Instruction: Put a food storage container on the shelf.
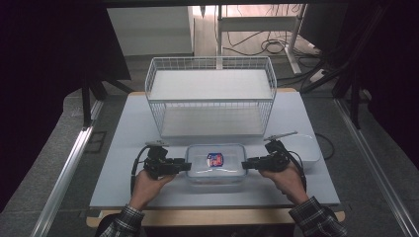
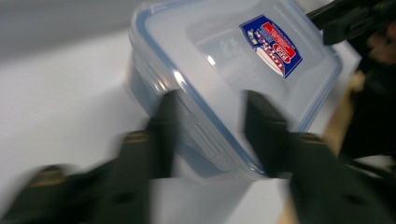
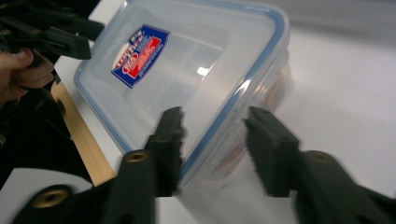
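Note:
A clear plastic container (image 1: 216,164) with a blue-rimmed lid and a red and blue label lies on the white table (image 1: 123,148) near its front. My left gripper (image 1: 188,166) is at the container's left end and my right gripper (image 1: 243,164) at its right end. In the left gripper view the container (image 2: 224,60) has its end latch between the jaws of my left gripper (image 2: 210,100), with small gaps on both sides. In the right gripper view my right gripper (image 3: 212,116) straddles the lid rim of the container (image 3: 187,70), one jaw over the lid and one clear of the wall.
A white wire basket (image 1: 211,94) stands just behind the container. A white tub (image 1: 304,148) sits at the right, close to my right hand. The table's wooden front edge (image 1: 212,217) runs below my forearms. Cables lie on the floor beyond.

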`<state>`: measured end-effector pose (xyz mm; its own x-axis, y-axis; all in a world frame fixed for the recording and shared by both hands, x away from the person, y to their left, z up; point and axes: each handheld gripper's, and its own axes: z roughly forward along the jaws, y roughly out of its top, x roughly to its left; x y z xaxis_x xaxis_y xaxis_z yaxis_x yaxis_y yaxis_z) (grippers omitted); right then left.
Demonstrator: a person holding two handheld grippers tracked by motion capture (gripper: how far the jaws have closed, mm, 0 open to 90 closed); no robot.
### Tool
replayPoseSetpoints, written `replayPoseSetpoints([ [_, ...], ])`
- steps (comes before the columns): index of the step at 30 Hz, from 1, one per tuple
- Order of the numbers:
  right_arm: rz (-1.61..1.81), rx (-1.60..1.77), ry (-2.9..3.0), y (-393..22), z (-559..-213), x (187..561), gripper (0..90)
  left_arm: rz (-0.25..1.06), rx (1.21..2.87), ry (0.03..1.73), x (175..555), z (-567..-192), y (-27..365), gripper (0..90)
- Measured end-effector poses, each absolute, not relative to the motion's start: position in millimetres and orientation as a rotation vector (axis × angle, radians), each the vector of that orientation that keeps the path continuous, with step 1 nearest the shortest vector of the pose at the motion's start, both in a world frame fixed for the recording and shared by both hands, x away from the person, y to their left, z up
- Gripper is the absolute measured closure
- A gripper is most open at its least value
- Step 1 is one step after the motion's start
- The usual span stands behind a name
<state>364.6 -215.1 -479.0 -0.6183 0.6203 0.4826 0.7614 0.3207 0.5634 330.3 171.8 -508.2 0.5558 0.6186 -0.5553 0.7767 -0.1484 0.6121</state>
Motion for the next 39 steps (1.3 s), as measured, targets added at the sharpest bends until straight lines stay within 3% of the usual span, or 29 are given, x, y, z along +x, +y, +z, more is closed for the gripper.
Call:
replayPoseSetpoints([
  [3, -1.171, -1.275, -2.318, -210, -489, 372, 35.4, -0.315, 1.814, 1.178, 340, -517, 173, 28.5],
  [8, -1.16, -1.292, -2.232, -213, -495, 383, 33.0, -0.39, 1.784, 1.168, 346, -524, 174, 26.1],
  [9, -1.143, -1.286, -2.187, -213, -498, 386, 33.7, -0.46, 1.751, 1.169, 348, -530, 176, 26.3],
  [11, -1.135, -1.297, -2.164, -212, -499, 386, 33.7, -0.507, 1.744, 1.146, 347, -531, 175, 32.8],
  [14, -1.133, -1.329, -2.137, -214, -497, 385, 39.0, -0.47, 1.78, 1.147, 341, -524, 172, 32.1],
  [18, -1.179, -1.31, -2.128, -222, -490, 376, 50.7, -0.437, 1.746, 1.14, 333, -518, 178, 44.7],
  [22, -1.229, -1.301, -2.2, -222, -481, 364, 54.6, -0.35, 1.733, 1.15, 329, -510, 175, 48.7],
  [30, -1.327, -1.297, -2.257, -221, -478, 357, 54.4, -0.289, 1.712, 1.15, 327, -503, 173, 49.5],
  [39, -1.464, -1.229, -2.314, -217, -439, 361, 54.3, -0.168, 1.71, 1.082, 332, -457, 177, 49.4],
])
